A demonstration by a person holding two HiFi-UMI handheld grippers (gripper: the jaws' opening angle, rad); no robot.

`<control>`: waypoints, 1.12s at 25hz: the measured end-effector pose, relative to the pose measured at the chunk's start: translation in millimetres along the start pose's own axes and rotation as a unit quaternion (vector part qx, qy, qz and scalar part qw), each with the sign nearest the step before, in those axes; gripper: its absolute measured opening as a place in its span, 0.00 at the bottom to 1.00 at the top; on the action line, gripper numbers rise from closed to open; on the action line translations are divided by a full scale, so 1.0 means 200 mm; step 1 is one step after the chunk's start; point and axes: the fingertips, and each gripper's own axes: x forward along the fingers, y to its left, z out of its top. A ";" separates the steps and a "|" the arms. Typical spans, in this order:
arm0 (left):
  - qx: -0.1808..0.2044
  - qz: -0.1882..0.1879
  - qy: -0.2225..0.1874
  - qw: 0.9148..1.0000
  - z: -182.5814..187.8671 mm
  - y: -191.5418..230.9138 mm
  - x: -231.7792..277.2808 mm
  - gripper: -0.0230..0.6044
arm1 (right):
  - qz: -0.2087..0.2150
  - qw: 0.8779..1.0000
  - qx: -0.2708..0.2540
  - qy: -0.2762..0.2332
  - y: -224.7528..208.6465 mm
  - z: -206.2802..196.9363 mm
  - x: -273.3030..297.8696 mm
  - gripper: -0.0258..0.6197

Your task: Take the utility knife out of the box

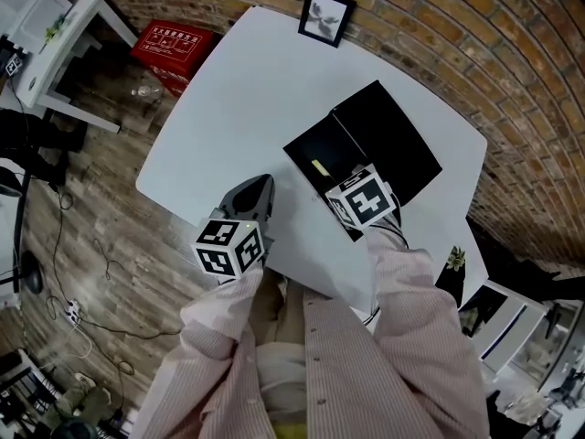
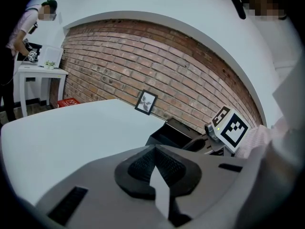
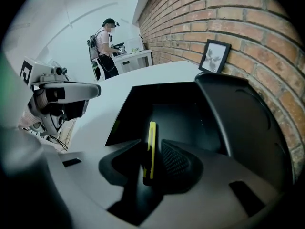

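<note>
Slippage risked: straddled utility knife (image 3: 151, 132) with right gripper (image 3: 151, 149) jaws parted, unclamped, inside box (image 3: 178, 109); left gripper (image 1: 259, 188), box's nine o'clock, closed, empty.

grippers (image 2: 155, 168) (image 3: 153, 156) 2 | black box (image 1: 306, 149) 1 | utility knife (image 1: 319, 166) 1 | picture frame (image 1: 325, 16) 1

The thin utility knife (image 3: 151, 142) is yellow, the open box (image 3: 181, 109) is black, the smooth table (image 1: 238, 90) is white, and the brick wall (image 2: 157, 61) is red-brown.

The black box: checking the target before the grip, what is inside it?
A yellow utility knife lies in the black box, between the right gripper's open jaws; the gripper hides the floor beneath.
</note>
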 end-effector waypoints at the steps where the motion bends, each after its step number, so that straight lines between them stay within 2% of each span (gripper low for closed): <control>1: -0.001 0.000 0.000 1.000 0.00 0.00 0.00 0.02 | -0.002 1.000 -0.005 0.002 0.00 0.00 0.00 0.24; 3: -0.001 0.001 0.000 1.000 0.00 0.00 0.00 0.02 | -0.008 1.000 -0.015 0.005 -0.01 -0.01 0.00 0.24; 8: -0.001 0.003 -0.003 1.000 0.00 0.01 -0.01 0.02 | -0.031 0.999 -0.034 0.016 -0.01 -0.02 0.00 0.13; 16: 0.002 0.002 -0.003 1.000 0.00 0.01 -0.02 0.02 | -0.046 0.998 -0.044 0.007 -0.02 0.02 -0.01 0.12; 20: 0.007 -0.001 -0.007 1.000 0.01 0.01 -0.03 0.02 | -0.043 0.999 -0.025 -0.005 -0.02 0.01 -0.02 0.12; 25: 0.007 -0.008 -0.010 1.000 0.01 0.00 -0.06 0.02 | -0.046 0.998 0.004 -0.045 -0.04 0.06 -0.08 0.12; 28: 0.020 -0.014 -0.019 1.000 0.03 -0.02 -0.08 0.02 | -0.045 0.996 0.018 -0.073 -0.03 0.09 -0.13 0.12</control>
